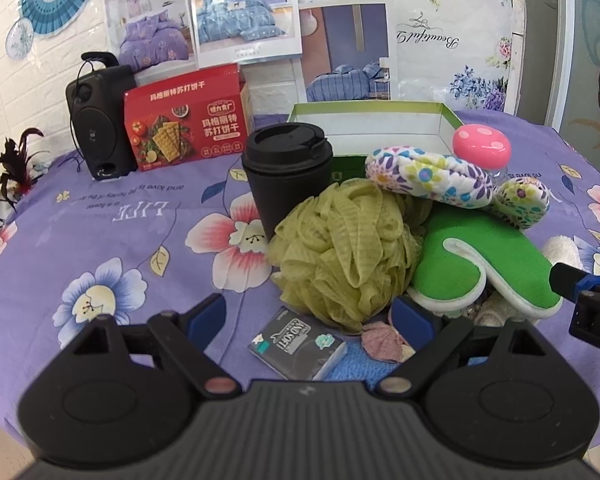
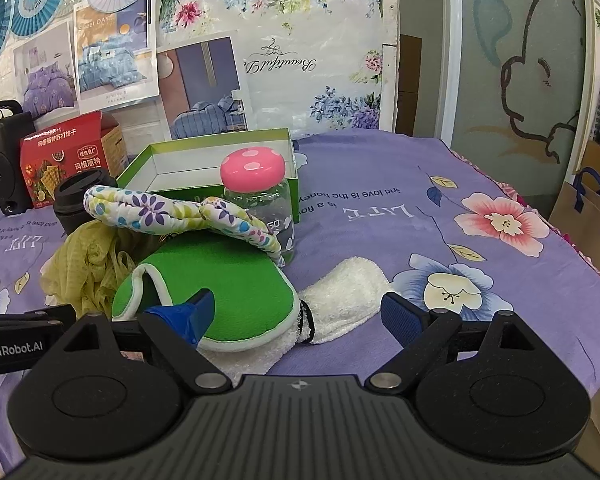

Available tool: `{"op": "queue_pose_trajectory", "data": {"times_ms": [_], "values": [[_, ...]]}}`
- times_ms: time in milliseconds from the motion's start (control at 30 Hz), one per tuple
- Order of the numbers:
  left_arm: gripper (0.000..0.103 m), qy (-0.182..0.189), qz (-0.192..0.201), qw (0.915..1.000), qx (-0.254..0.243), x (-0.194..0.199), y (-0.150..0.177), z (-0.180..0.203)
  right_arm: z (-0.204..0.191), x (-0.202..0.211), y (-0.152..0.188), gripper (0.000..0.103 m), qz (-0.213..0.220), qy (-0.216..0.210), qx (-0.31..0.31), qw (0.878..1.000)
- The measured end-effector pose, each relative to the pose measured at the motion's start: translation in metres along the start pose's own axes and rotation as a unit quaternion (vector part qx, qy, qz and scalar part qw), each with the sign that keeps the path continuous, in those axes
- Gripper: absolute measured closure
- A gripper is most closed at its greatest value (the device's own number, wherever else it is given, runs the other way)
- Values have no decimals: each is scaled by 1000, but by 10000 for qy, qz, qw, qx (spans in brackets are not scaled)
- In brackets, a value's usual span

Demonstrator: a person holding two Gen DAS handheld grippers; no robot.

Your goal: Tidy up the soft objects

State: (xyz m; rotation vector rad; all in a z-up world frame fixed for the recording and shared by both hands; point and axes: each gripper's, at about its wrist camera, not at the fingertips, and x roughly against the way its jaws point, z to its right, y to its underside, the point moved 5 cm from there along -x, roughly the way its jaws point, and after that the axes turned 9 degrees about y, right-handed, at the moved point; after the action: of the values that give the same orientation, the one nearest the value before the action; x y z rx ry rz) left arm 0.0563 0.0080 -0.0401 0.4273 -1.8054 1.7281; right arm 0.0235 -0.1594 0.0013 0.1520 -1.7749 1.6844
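A pile of soft things lies on the purple floral tablecloth (image 1: 100, 220): an olive mesh bath pouf (image 1: 348, 248) (image 2: 88, 268), a green white-edged pad (image 1: 488, 256) (image 2: 220, 280), a floral padded mitt (image 1: 440, 176) (image 2: 172, 208) on top, a white fluffy cloth (image 2: 348, 292) and a blue cloth (image 1: 356, 364). My left gripper (image 1: 312, 316) is open just before the pouf, above a dark tissue pack (image 1: 298, 350). My right gripper (image 2: 300, 312) is open around the near edge of the green pad and white cloth. An open green box (image 1: 372, 128) (image 2: 204, 168) stands behind.
A black lidded cup (image 1: 288, 172) stands left of the pouf. A clear jar with a pink mushroom lid (image 1: 482, 146) (image 2: 260, 196) stands before the box. A red cracker box (image 1: 188, 120) and a black speaker (image 1: 96, 120) stand at the back left. A paper bag (image 2: 588, 216) stands beyond the table's right edge.
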Motion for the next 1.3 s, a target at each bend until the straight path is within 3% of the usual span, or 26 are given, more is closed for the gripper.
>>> {"op": "queue_pose_trajectory", "data": {"times_ms": [400, 600, 667, 733, 900, 1067, 1167, 1233, 1300], "values": [[10, -412, -111, 9991, 34, 0, 1, -60, 13, 13, 9, 26, 81, -382, 42, 9992], [10, -512, -132, 9984, 205, -8, -12, -84, -9, 11, -16, 26, 300, -1272, -330, 9909], [10, -391, -132, 9988, 280, -13, -21, -85, -33, 6, -25, 26, 277, -1617, -230, 9862], [10, -100, -39, 9996, 264, -16, -32, -76, -52, 3, -28, 26, 293, -1697, -53, 9850], [10, 358, -6, 9993, -126, -38, -52, -34, -66, -13, -22, 26, 113, -1433, 224, 9894], [10, 306, -90, 9990, -303, -55, -60, -16, -66, -28, -19, 26, -11, -1232, 318, 9919], [10, 373, 80, 9981, -490, -39, -66, -17, -54, -16, -21, 26, 62, -1444, 222, 9893], [10, 381, 164, 9951, -893, -30, -68, -16, -47, -6, -22, 26, 166, -1474, 418, 9881], [10, 517, 201, 9870, -1510, -23, -67, -12, -40, 2, -24, 26, 332, -1420, 781, 9862]]}}
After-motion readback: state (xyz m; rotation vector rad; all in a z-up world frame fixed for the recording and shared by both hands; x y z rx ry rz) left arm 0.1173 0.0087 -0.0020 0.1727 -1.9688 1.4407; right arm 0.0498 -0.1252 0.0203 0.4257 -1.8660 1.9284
